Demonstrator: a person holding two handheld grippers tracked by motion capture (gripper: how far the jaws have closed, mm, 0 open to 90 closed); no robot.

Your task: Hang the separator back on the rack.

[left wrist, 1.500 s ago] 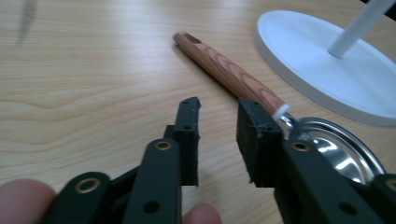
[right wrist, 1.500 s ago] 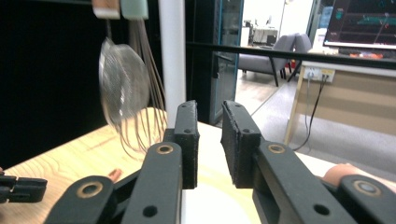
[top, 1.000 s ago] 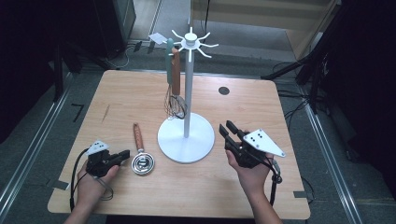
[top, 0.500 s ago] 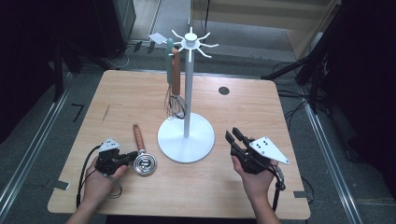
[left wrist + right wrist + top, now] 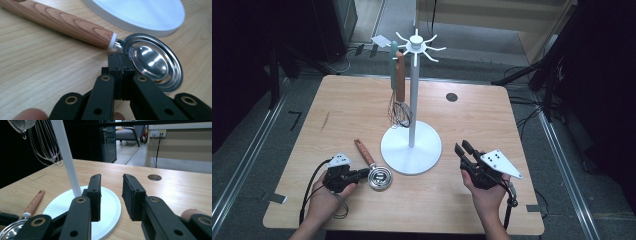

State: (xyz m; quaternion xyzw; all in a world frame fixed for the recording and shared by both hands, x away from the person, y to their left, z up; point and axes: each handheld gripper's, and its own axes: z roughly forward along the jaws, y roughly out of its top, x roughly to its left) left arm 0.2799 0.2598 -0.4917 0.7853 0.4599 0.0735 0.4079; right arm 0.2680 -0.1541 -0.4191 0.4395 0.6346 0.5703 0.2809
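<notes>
Left gripper (image 5: 119, 65) fingers together, tips at strainer (image 5: 379, 178) neck where wooden handle (image 5: 60, 23) meets bowl; pinch on rim unclear. Handle runs up-left away on table (image 5: 472, 125). Right gripper (image 5: 466, 150) fingers apart, empty, beside stand base (image 5: 411, 148).

On the table (image 5: 462, 120), a strainer (image 5: 372, 167) lies left of the stand (image 5: 412, 145), just beside its base.
</notes>
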